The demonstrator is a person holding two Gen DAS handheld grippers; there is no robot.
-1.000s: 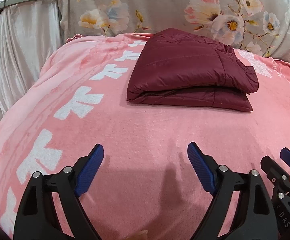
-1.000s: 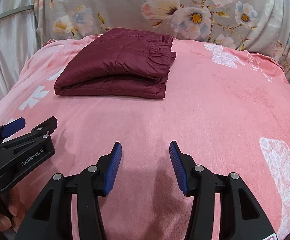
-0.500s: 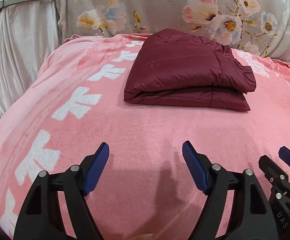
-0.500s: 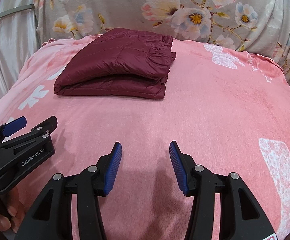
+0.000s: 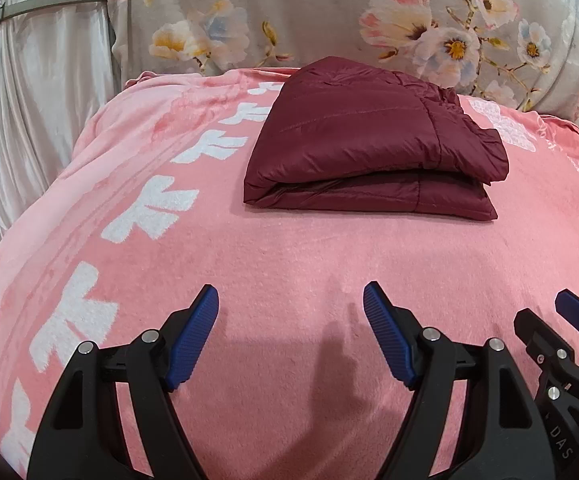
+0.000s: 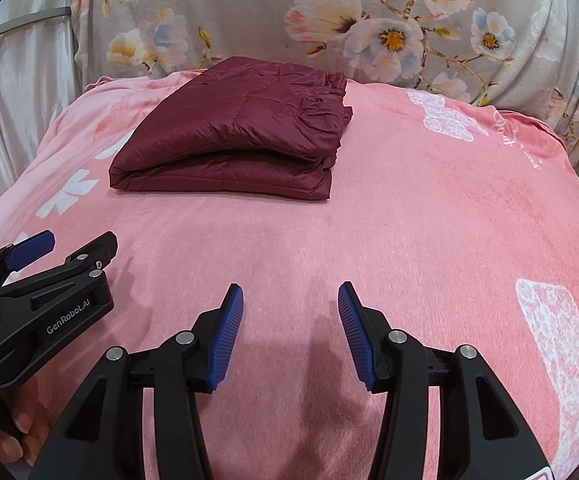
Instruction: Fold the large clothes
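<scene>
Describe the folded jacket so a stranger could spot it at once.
Start from the pink blanket that covers the bed, with a grey flowered cloth behind it. Near the blanket's far edge lies the jacket, folded into a flat, puffy bundle. It is the only dark maroon thing there, plain and shiny against the pink fleece with white patterns.

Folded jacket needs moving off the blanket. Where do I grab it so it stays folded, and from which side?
Probably the near long edge of the jacket, coming in low from the front. Its layers show stacked there, with the rounded fold at the near-left corner, so jaws can span the whole stack. Left gripper near that corner, right gripper toward the looser right end. Both are open.
</scene>
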